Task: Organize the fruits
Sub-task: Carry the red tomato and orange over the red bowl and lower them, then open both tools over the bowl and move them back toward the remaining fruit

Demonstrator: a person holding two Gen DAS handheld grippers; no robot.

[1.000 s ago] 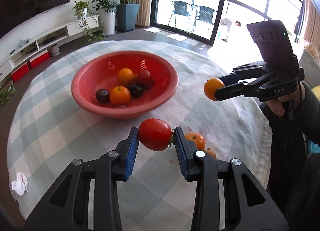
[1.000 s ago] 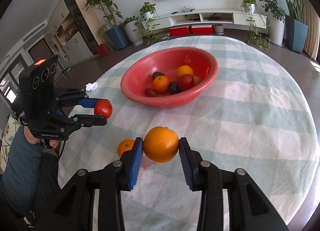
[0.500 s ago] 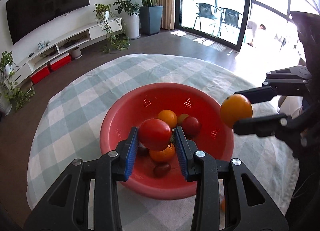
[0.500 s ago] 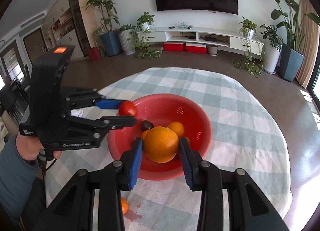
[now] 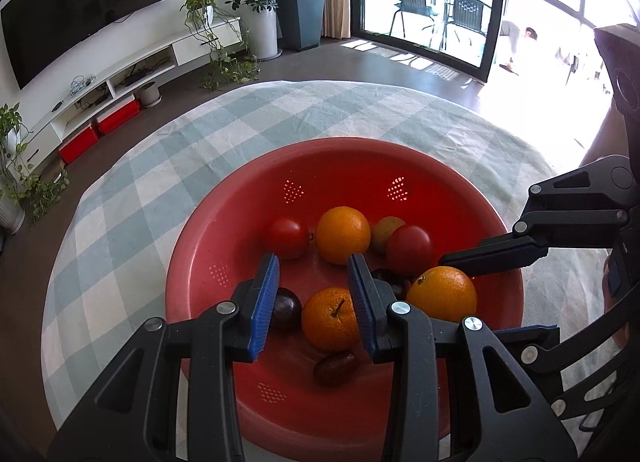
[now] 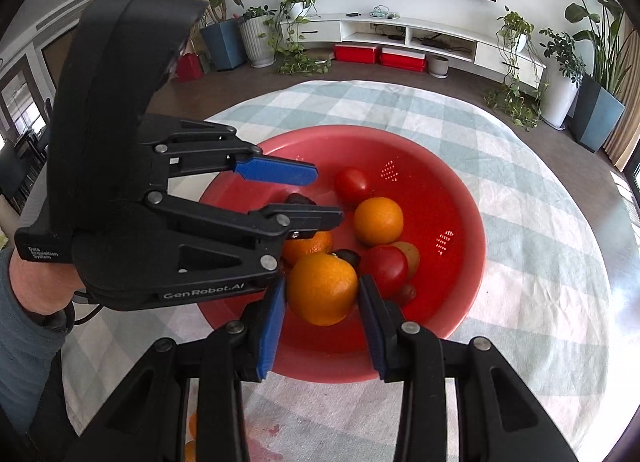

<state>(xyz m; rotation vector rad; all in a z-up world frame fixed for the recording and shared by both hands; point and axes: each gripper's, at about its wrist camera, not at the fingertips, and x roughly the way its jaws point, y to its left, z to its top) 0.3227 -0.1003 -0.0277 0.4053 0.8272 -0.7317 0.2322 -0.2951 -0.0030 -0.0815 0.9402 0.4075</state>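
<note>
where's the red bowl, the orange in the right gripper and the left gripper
red bowl (image 6: pixel 460 294), right wrist view, bare inner wall
orange (image 6: pixel 322 289), right wrist view, middle of the peel
left gripper (image 5: pixel 314 274), left wrist view, midway between the fingertips

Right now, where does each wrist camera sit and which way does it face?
Left wrist: on the left gripper, facing down into the round red plastic bowl; its own blue-padded fingers show, with nothing between them.
Right wrist: on the right gripper, facing down at the same bowl; it clamps a large round orange.
Shared: the bowl, the fruit in it, and each view shows the other gripper.
</note>
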